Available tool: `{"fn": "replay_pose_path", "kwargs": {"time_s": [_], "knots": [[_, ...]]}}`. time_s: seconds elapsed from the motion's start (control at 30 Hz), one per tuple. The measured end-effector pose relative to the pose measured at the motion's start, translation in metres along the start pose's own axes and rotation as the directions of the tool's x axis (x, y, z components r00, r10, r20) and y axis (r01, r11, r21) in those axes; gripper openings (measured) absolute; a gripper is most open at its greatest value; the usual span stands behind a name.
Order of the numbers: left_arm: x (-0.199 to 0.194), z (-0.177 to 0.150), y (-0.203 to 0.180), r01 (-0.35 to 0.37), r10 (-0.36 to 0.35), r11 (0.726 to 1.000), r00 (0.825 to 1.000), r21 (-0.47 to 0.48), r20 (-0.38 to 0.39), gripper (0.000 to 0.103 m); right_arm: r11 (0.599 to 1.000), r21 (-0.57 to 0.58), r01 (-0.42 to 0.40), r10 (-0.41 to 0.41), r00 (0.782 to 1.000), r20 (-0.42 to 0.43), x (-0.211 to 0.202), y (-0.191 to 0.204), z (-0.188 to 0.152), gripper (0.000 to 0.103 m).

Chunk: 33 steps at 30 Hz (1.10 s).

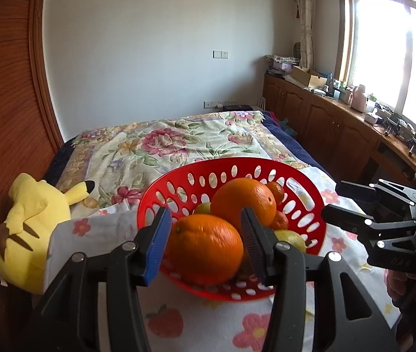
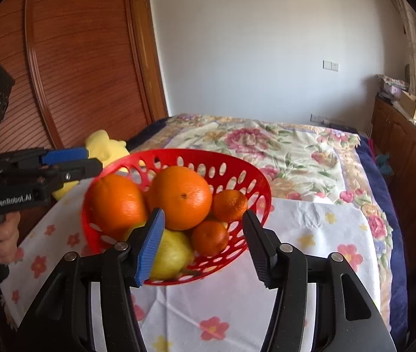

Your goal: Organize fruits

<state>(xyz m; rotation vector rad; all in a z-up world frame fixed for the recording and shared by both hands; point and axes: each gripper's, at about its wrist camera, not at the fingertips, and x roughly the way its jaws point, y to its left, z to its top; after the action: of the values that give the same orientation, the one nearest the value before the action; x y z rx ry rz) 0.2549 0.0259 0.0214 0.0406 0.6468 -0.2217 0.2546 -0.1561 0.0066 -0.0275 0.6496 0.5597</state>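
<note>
Sitting on the flowered cloth point(image 2: 310, 228): red basket point(image 1: 196, 173) piled with oranges and lemons. Left gripper point(image 1: 205, 243) hovering released, jaws flanking the near orange point(image 1: 205, 252) without pressing. Right gripper point(image 2: 203, 246) also gaping empty, facing the basket's near rim. Lying nearest the left hand, straight ahead.

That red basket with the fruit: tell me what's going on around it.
A person holds a gripper in each hand over a table by the bed. The red basket sits on the flowered cloth, filled with two large oranges, small tangerines and a yellow-green fruit. The left gripper and right gripper both stand open at the basket's near rim, gripping nothing.
</note>
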Motion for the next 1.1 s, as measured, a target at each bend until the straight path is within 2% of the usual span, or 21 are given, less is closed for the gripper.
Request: {"fn": "replay_pose_path", "kwargs": {"time_s": [0.13, 0.2, 0.37, 0.43, 0.47, 0.57, 0.67, 0.77, 0.9, 1.0, 1.1], "knots": [[-0.022, -0.008, -0.004, -0.019, 0.019, 1.000, 0.999, 0.006, 0.032, 0.058, 1.000, -0.003, 0.008, -0.007, 0.999, 0.033, -0.019, 0.011, -0.002, 0.062], [-0.035, -0.012, -0.007, -0.023, 0.022, 1.000, 0.998, 0.007, 0.055, 0.067, 1.000, 0.002, 0.010, -0.011, 0.999, 0.052, -0.029, 0.016, -0.004, 0.065], [-0.061, -0.018, -0.011, -0.041, 0.039, 0.999, 0.992, 0.007, 0.119, 0.069, 1.000, 0.001, 0.031, -0.031, 0.995, 0.097, -0.054, 0.028, -0.006, 0.075], [-0.073, -0.020, -0.013, -0.048, 0.046, 0.999, 0.989, 0.011, 0.142, 0.075, 0.999, -0.006, 0.047, -0.046, 0.992, 0.119, -0.066, 0.034, -0.006, 0.078], [-0.080, -0.021, -0.014, -0.057, 0.055, 0.998, 0.986, 0.013, 0.155, 0.081, 0.999, -0.006, 0.054, -0.052, 0.990, 0.130, -0.070, 0.036, -0.005, 0.081], [-0.095, -0.024, -0.017, -0.096, 0.091, 0.995, 0.978, 0.019, 0.189, 0.081, 0.998, 0.001, 0.064, -0.063, 0.985, 0.161, -0.085, 0.042, -0.006, 0.087], [-0.107, -0.028, -0.020, -0.104, 0.098, 0.994, 0.973, 0.018, 0.207, 0.082, 0.997, 0.001, 0.081, -0.080, 0.980, 0.181, -0.098, 0.048, -0.007, 0.089], [-0.122, -0.033, -0.022, -0.103, 0.097, 0.995, 0.967, 0.010, 0.236, 0.094, 0.996, 0.004, 0.087, -0.086, 0.975, 0.206, -0.109, 0.053, -0.009, 0.091], [-0.137, -0.040, -0.026, -0.100, 0.097, 0.995, 0.962, 0.000, 0.256, 0.094, 0.995, 0.008, 0.104, -0.103, 0.967, 0.232, -0.122, 0.061, -0.013, 0.094], [-0.148, -0.046, -0.030, -0.102, 0.100, 0.995, 0.958, -0.006, 0.270, 0.096, 0.993, 0.019, 0.116, -0.117, 0.962, 0.247, -0.130, 0.065, -0.018, 0.103], [-0.153, -0.052, -0.034, -0.110, 0.107, 0.994, 0.956, -0.004, 0.272, 0.096, 0.991, 0.025, 0.129, -0.131, 0.958, 0.254, -0.136, 0.068, -0.023, 0.103]]}}
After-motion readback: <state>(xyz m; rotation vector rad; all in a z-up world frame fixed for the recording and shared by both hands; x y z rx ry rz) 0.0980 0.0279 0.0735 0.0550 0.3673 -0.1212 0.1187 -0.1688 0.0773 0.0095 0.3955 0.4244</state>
